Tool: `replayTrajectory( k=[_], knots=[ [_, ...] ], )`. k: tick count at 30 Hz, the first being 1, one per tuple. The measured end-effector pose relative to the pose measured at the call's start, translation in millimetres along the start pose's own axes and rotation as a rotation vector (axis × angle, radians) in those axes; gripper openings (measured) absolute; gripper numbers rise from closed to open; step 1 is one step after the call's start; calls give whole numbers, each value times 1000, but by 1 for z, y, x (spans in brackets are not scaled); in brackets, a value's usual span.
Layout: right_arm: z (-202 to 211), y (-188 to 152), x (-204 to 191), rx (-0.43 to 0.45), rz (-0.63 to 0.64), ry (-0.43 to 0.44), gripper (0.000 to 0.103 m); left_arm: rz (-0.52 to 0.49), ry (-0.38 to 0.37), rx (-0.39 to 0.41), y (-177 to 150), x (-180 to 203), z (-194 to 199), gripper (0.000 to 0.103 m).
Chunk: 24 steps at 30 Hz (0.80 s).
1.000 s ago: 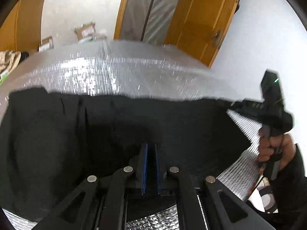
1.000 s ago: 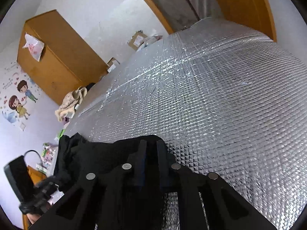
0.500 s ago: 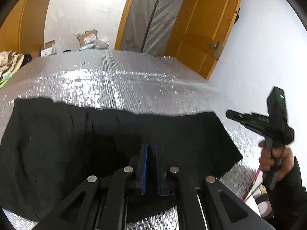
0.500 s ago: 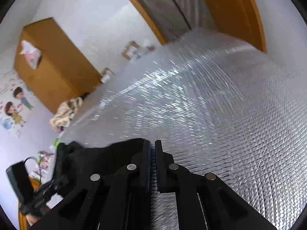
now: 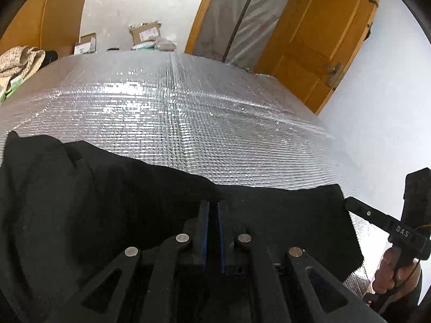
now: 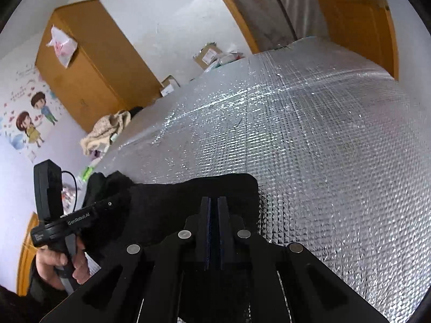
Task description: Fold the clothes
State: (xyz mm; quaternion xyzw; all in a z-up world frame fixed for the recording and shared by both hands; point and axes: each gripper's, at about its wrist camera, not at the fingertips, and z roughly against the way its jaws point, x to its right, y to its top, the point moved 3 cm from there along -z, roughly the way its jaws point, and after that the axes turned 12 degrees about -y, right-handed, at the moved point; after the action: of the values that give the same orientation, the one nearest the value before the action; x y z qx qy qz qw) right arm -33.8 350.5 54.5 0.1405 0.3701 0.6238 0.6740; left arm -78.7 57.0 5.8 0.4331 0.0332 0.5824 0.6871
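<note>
A black garment point(image 5: 80, 202) lies spread over the near part of a table covered in silver foil point(image 5: 175, 123). My left gripper point(image 5: 212, 204) is shut on the garment just inside its far edge, with dark cloth around both blue pads. In the right wrist view the garment point(image 6: 167, 199) ends in a rounded corner right of my right gripper point(image 6: 212, 200), which is shut on it near that corner. The right gripper's tip point(image 5: 347, 202) meets the cloth's right corner, a hand point(image 5: 388, 269) holding it. The left gripper point(image 6: 107, 206) reaches into the bunched left end.
Bare foil point(image 6: 323, 148) stretches far beyond the garment. Off the table stand a wooden wardrobe point(image 6: 89, 62), cardboard boxes point(image 5: 145, 32), a beige cloth heap point(image 6: 107, 129) and an orange door point(image 5: 317, 40). A white wall runs along the right side.
The garment's far edge has slid toward me, baring more foil. In the left wrist view the right gripper has dropped lower right. In the right wrist view cloth now reaches right of the fingers.
</note>
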Motion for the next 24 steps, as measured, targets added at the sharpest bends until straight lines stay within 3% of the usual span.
replayTrajectory(
  k=[7, 11, 13, 24],
  knots=[
    [31, -16, -6, 35, 71, 48, 7, -104, -47, 39, -38, 20, 42, 6],
    [30, -42, -12, -13, 118, 65, 7, -112, -27, -12, -69, 18, 43, 6],
    [22, -57, -10, -47, 137, 36, 6, -115, -27, 4, -78, 16, 45, 6],
    [31, -76, -5, -24, 82, 47, 3, -138, 11, 0, -93, 19, 59, 6]
  ],
)
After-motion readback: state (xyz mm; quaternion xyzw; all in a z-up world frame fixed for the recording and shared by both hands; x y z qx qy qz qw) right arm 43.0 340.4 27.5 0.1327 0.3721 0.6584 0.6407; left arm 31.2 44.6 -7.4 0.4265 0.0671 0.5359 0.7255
